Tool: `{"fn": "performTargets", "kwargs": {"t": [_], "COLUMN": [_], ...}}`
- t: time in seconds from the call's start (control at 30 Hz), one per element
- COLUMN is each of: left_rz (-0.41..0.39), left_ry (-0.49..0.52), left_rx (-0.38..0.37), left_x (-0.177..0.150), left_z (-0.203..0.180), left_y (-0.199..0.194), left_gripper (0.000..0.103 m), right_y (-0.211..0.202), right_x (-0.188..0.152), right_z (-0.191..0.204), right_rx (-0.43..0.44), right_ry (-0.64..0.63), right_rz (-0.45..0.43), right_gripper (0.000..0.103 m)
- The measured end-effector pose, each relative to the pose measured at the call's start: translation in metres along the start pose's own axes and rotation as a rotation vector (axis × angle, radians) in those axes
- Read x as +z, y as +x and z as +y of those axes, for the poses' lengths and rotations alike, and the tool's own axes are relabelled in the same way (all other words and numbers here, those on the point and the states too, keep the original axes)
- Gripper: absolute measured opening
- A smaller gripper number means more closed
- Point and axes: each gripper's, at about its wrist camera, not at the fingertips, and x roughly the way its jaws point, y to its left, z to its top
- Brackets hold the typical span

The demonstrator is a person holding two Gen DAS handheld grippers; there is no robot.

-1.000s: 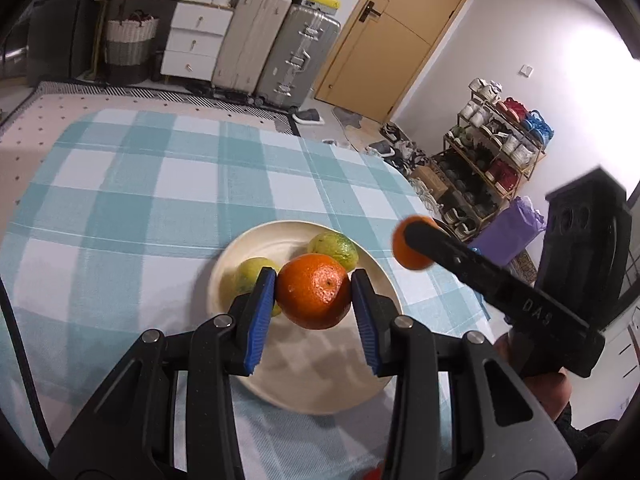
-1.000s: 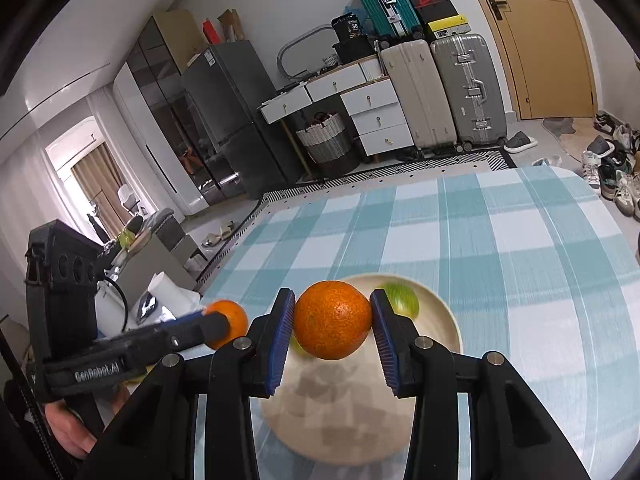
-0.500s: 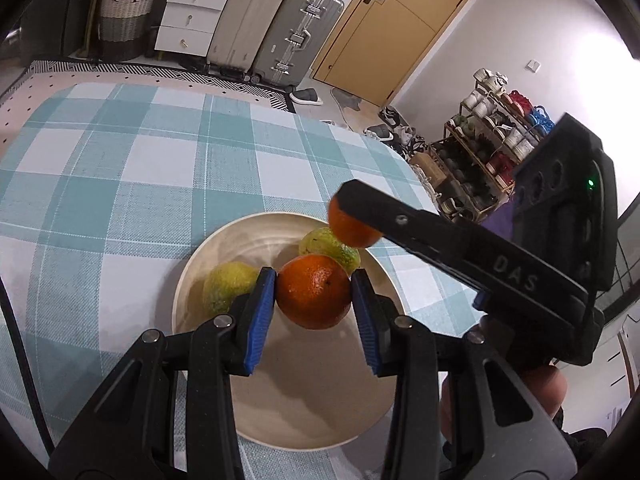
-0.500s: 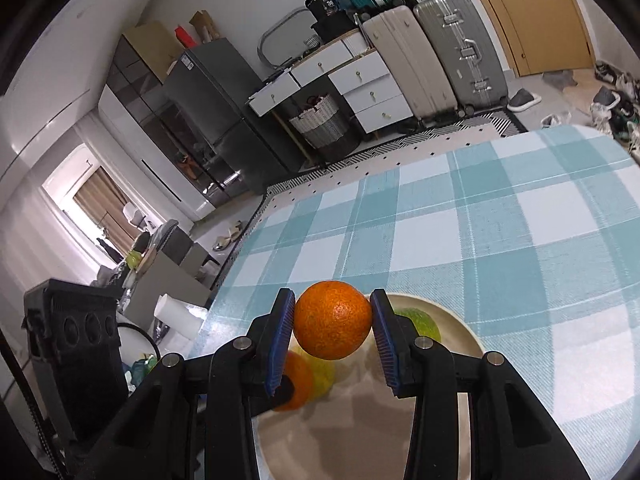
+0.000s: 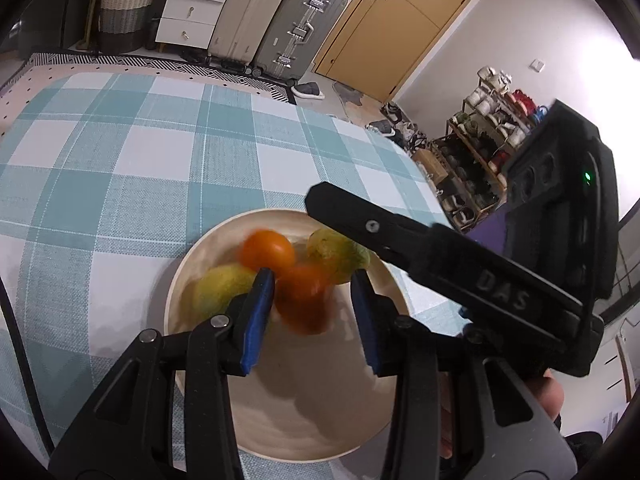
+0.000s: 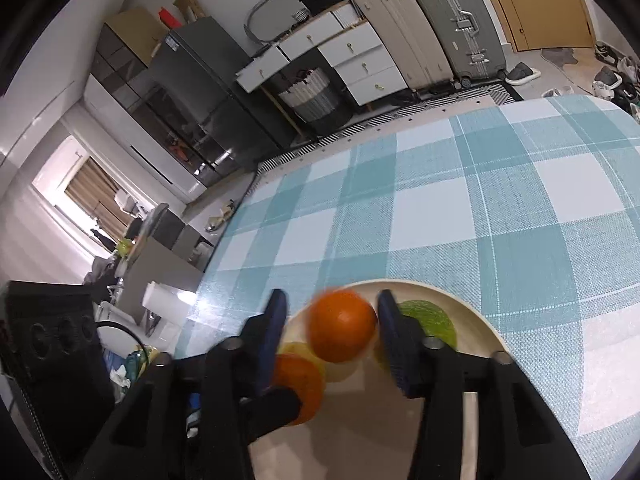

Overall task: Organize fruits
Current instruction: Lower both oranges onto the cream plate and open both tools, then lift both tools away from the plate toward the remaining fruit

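Note:
A cream plate [image 5: 248, 400] sits on the checked tablecloth and holds two yellow-green fruits [image 5: 218, 286] [image 5: 334, 250]. My left gripper [image 5: 314, 318] is open just above the plate; a blurred orange [image 5: 304, 296] drops free between its blue pads. My right gripper [image 6: 330, 338] is open over the plate [image 6: 476, 336] too. Its orange [image 6: 342, 330], blurred, falls between the pads; it also shows in the left wrist view [image 5: 267, 254]. The right gripper's body [image 5: 460, 276] crosses the left wrist view just above the plate. The left gripper's orange [image 6: 298, 386] shows low in the right wrist view.
The tablecloth [image 5: 140, 168] spreads beyond the plate. Suitcases [image 5: 296, 28], white drawers [image 5: 192, 8] and a door [image 5: 396, 24] stand past the table's far edge. A shoe rack [image 5: 488, 144] is at the right. A side table with clutter [image 6: 152, 264] is left of the table.
Both grippers have come down closer to the plate and opened. The two oranges they held have slipped free and are falling onto the plate.

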Motion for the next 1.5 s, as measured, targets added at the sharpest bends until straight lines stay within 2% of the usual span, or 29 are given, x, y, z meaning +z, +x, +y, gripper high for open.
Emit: {"fn": "performTargets", "kwargs": {"t": [0.2, 0.3, 0.5, 0.63, 0.7, 0.87, 1.1, 1.2, 1.37, 1.5], "left_rz": [0.003, -0.004, -0.020, -0.042, -0.057, -0.094, -0.135, -0.152, -0.181, -0.187], "left_ry": [0.019, 0.021, 0.025, 0.040, 0.055, 0.087, 0.149, 0.174, 0.201, 0.211], "left_rx": [-0.007, 0.001, 0.025, 0.058, 0.088, 0.141, 0.203, 0.230, 0.281, 0.327], "left_x": [-0.001, -0.004, -0.014, -0.023, -0.028, -0.042, -0.065, -0.074, -0.089, -0.102], "left_z": [-0.008, -0.011, -0.015, -0.020, -0.023, -0.031, -0.050, -0.058, -0.066, -0.070], "left_y": [-0.006, -0.013, -0.034, -0.050, -0.059, -0.081, -0.108, -0.117, -0.132, -0.142], "left_gripper": [0.036, 0.036, 0.037, 0.042, 0.044, 0.052, 0.060, 0.069, 0.081, 0.082], "right_y": [-0.022, -0.034, -0.064, -0.081, -0.091, -0.110, -0.133, -0.145, -0.159, -0.168], "right_x": [0.001, -0.001, -0.009, -0.017, -0.023, -0.041, -0.070, -0.082, -0.099, -0.116], "right_z": [0.003, 0.002, 0.004, 0.003, 0.006, 0.012, 0.025, 0.033, 0.043, 0.051], "right_rx": [-0.002, -0.005, -0.026, 0.004, -0.008, -0.042, -0.099, -0.120, -0.149, -0.178], "right_ry": [0.006, 0.020, 0.013, 0.047, 0.038, -0.002, -0.085, -0.129, -0.187, -0.240], "right_rz": [-0.050, -0.078, -0.128, -0.132, -0.149, -0.162, -0.178, -0.203, -0.225, -0.243], "right_gripper": [0.056, 0.061, 0.062, 0.066, 0.071, 0.072, 0.081, 0.086, 0.089, 0.096]}}
